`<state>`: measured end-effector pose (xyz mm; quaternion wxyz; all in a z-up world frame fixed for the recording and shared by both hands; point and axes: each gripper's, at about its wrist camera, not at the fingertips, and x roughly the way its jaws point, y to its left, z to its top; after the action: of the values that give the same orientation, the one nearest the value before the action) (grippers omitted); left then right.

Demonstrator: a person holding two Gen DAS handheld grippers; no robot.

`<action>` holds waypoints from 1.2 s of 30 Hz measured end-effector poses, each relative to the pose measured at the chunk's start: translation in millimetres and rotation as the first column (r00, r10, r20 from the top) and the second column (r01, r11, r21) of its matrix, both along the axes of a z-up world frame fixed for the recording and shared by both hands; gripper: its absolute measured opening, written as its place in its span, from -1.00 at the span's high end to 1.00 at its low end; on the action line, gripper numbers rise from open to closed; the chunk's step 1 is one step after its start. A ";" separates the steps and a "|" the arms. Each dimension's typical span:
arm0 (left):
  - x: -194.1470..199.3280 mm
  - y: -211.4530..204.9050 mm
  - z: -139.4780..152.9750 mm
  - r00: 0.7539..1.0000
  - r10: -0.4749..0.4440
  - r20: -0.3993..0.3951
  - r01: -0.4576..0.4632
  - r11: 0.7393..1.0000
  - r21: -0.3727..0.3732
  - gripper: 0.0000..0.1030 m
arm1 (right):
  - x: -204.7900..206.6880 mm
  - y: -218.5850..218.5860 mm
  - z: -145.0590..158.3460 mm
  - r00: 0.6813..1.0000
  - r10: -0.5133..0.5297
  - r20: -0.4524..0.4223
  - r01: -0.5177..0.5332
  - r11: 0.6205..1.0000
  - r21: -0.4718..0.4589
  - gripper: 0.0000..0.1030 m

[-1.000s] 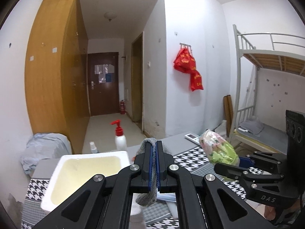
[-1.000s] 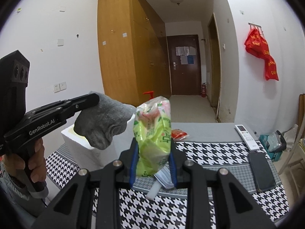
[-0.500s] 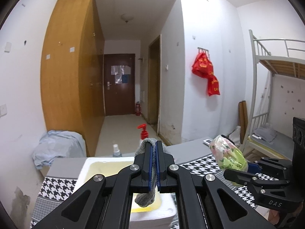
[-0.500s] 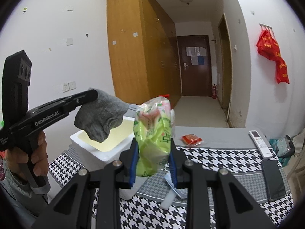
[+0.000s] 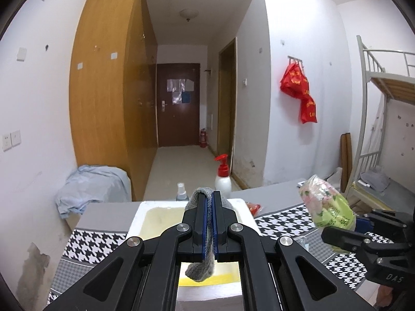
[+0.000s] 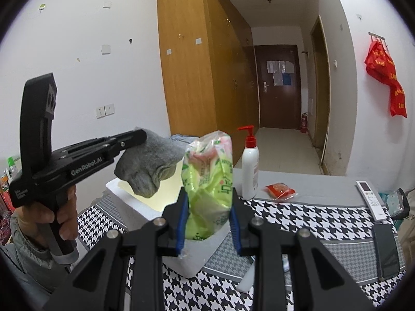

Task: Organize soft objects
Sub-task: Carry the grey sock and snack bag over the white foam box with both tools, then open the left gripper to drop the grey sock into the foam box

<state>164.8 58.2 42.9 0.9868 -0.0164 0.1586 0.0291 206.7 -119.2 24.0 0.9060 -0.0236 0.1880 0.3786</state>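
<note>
My left gripper [image 5: 209, 202] is shut on a grey knitted sock [image 5: 201, 269] that hangs down between its blue pads, right above the yellowish inside of a white foam box [image 5: 138, 219]. From the right wrist view the same sock [image 6: 149, 165] dangles from the left gripper [image 6: 140, 136] over the box [image 6: 145, 212]. My right gripper [image 6: 207, 202] is shut on a green and pink soft plastic packet [image 6: 207, 181], held upright beside the box. In the left wrist view that packet [image 5: 326, 203] shows at the right, in the right gripper [image 5: 359, 224].
The box stands on a table with a houndstooth cloth [image 6: 298, 215]. On it are a white pump bottle with a red top [image 6: 250, 165], a small spray bottle [image 5: 181, 193], a red packet [image 6: 280, 190], a remote [image 6: 371, 199] and a dark phone [image 6: 386, 251]. A bunk bed [image 5: 384, 140] stands right.
Both grippers have swung to the left. The sock now hangs over the middle of the foam box, and the packet has come up beside the box's near corner. Both grips are unchanged.
</note>
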 end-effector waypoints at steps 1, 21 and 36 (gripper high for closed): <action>2.1 1.4 -1.4 1.000 0.001 -0.007 -0.001 1.000 -0.003 0.94 | 0.8 1.0 -0.5 1.000 0.001 -0.002 -0.001 1.000 -0.002 0.37; 21.1 14.2 -18.2 0.996 0.016 -0.087 -0.016 1.000 -0.007 -0.57 | 8.4 15.4 -2.0 1.000 -0.009 -0.018 0.008 0.999 -0.031 0.37; 4.0 23.7 -14.2 0.999 0.031 -0.029 -0.031 1.000 0.003 -0.98 | 7.5 25.1 -1.0 1.000 -0.021 -0.015 0.021 0.999 -0.041 0.37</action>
<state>168.8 81.9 28.7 0.9839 -0.0170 0.1725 0.0447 214.2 -94.0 23.0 0.9078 -0.0373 0.2027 0.3653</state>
